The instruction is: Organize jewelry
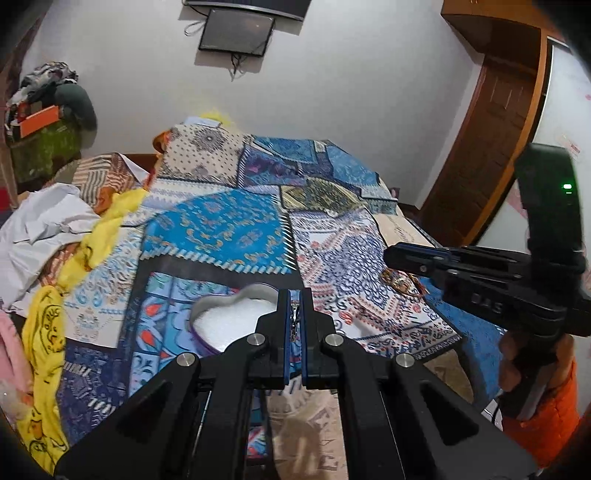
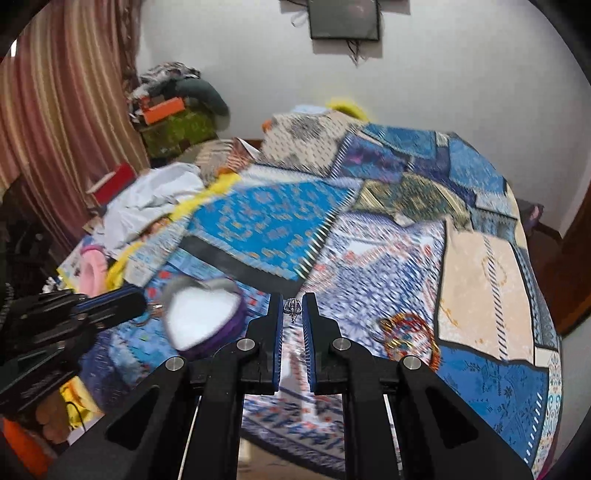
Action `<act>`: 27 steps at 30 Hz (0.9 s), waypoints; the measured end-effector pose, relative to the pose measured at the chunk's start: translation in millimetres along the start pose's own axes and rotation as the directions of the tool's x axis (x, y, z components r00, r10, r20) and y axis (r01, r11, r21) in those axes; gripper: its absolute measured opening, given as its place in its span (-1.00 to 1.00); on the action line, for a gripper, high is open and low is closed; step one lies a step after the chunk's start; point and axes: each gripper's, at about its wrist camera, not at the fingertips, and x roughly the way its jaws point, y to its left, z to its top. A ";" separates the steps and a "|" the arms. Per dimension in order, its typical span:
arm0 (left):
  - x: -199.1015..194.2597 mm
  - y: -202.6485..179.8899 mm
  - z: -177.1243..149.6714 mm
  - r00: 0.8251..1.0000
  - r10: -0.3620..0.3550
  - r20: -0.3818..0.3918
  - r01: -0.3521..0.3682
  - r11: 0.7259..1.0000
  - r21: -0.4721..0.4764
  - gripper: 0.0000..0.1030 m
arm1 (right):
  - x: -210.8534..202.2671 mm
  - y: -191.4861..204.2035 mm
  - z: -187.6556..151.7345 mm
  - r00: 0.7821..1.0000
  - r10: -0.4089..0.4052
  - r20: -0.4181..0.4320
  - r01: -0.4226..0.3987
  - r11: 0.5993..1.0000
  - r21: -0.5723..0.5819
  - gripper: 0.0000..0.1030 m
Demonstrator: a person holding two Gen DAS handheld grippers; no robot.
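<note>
Left wrist view shows our left gripper (image 1: 294, 314) with its fingers nearly closed, pinching a small silver piece of jewelry (image 1: 294, 316) between the blue pads. Just past the fingertips, at about 10 o'clock from them, a heart-shaped box (image 1: 229, 317) with a white lining and purple rim sits on the patchwork bedspread (image 1: 229, 229). At 3 o'clock our right gripper (image 1: 402, 256) reaches in from the side; from this view we cannot tell its opening. Below its tip, a beaded bracelet (image 1: 400, 282) with gold and red pieces lies on the bedspread. From the right wrist view, the right gripper (image 2: 293, 314) has its fingers a narrow gap apart with a small silver ornament (image 2: 293, 307) held between the tips. The heart-shaped box (image 2: 201, 317) lies at 9 o'clock of those tips, and the left gripper (image 2: 122, 304) comes in beside it. The bracelet (image 2: 406, 328) lies at 3 o'clock. A dark screen (image 2: 344, 18) hangs on the wall at 12 o'clock.
</note>
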 end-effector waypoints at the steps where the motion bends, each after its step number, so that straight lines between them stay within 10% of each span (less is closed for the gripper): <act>1: -2.5 2.1 0.9 1.000 0.008 0.005 -0.008 1.000 -0.002 -0.96 | -2.2 5.2 1.8 1.000 0.011 0.010 -0.011 1.000 -0.006 -0.82; 27: 40.1 51.2 -14.8 0.995 0.054 -0.086 -0.059 0.997 -0.050 -0.96 | 64.3 61.4 3.2 0.983 0.158 -0.097 -0.164 0.985 -0.058 -0.82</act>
